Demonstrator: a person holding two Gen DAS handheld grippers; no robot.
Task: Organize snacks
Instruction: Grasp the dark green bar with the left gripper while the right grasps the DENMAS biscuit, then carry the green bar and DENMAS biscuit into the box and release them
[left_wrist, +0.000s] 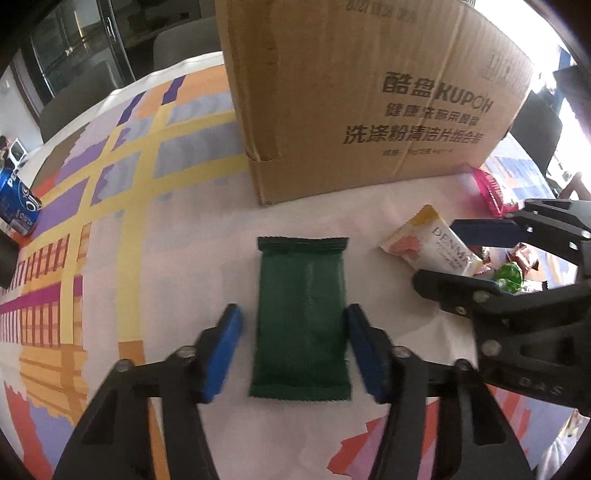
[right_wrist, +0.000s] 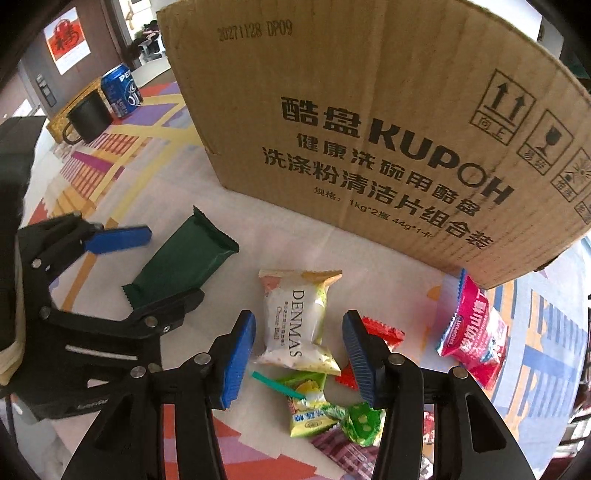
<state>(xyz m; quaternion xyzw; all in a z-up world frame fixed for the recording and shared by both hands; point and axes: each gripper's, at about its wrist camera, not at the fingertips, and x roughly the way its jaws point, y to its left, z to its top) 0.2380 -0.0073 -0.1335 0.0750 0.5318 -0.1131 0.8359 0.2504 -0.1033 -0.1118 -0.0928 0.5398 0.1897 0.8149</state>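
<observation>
The green packet (left_wrist: 301, 321) lies flat in front of the cardboard box (left_wrist: 354, 96), framed by the spread fingers of the left gripper (left_wrist: 293, 349). The right gripper (right_wrist: 299, 354), likewise spread, is held over the DENMAS packet (right_wrist: 299, 321) nearby. The left fingers are best lowered evenly, then closed across the packet's width.

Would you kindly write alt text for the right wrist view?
Open right tongs straddle a white DENMAS snack packet on the patterned tablecloth, before a brown cardboard box. The open left tongs flank a dark green wrapper.
</observation>
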